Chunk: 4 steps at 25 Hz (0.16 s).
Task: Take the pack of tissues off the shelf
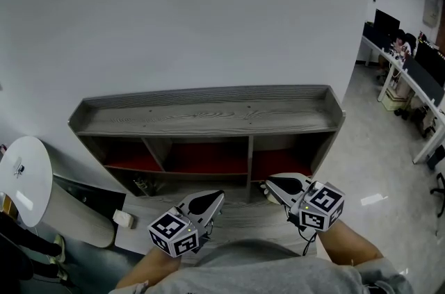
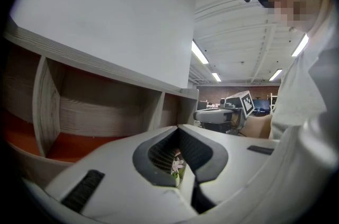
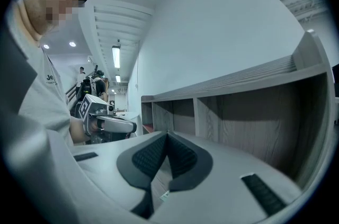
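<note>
Tissue pack, as far as I can judge, is that flowered white-and-green scrap peeping through the slot behind the left gripper's tips. Those tips are pressed together, and I can't say whether the scrap is nipped between the pads or just lying below and beyond them. Right gripper is closed up too, with only grey wood showing through its slot, so nothing in it. In the head view, both grippers hang over the shelf's low front board, pointing in towards the open compartments. There's a small pale thing on that board, right by the right gripper's tip. It's too small to name, but it could be the same pack. If so, it sits ahead and to the right of the left gripper, low down, with the right hand much the nearer. Its long axis I can't make out from here.
</note>
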{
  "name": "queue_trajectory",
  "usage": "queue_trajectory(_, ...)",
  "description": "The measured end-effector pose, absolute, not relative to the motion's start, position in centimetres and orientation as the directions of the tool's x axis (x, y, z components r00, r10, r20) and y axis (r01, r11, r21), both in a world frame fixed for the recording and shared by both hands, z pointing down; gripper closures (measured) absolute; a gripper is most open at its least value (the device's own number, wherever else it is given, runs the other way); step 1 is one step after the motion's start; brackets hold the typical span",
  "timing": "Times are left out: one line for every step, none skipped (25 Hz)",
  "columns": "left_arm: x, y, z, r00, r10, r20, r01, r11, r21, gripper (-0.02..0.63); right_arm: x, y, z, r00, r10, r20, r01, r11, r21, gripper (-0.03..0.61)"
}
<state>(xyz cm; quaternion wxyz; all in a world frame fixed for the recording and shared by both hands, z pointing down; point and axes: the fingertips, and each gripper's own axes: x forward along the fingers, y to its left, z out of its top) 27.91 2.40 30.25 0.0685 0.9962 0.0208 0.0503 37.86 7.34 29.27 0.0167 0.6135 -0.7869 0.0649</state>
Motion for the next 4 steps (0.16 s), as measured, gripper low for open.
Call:
queue_trajectory(27.87, 2.50, 30.26, 0.994, 0.049, 0.099, 0.035, -0.990, 0.137, 0.603, 37.81, 7.41, 29.25, -0.247, -0.963, 0.106, -0.968, 0.239, -0.081, 0.561)
queue_trajectory(27.83, 2.59, 30.24, 0.994, 0.050, 0.100, 0.036, -0.990, 0.135, 0.603, 37.75, 7.49, 29.23, -0.247, -0.963, 0.106, -0.968, 0.239, -0.081, 0.561)
queue_trajectory(27.79, 2.67, 30.22, 0.994, 0.050, 0.101, 0.036, -0.990, 0.133, 0.603, 37.71, 7.57, 29.20, -0.247, -0.963, 0.105, -0.968, 0.240, -0.080, 0.561)
queue_trajectory(27.75, 2.74, 30.18, 0.994, 0.051, 0.102, 0.037, -0.991, 0.131, 0.603, 37.67, 7.65, 29.17, -0.247, -0.963, 0.105, -0.968, 0.240, -0.079, 0.561)
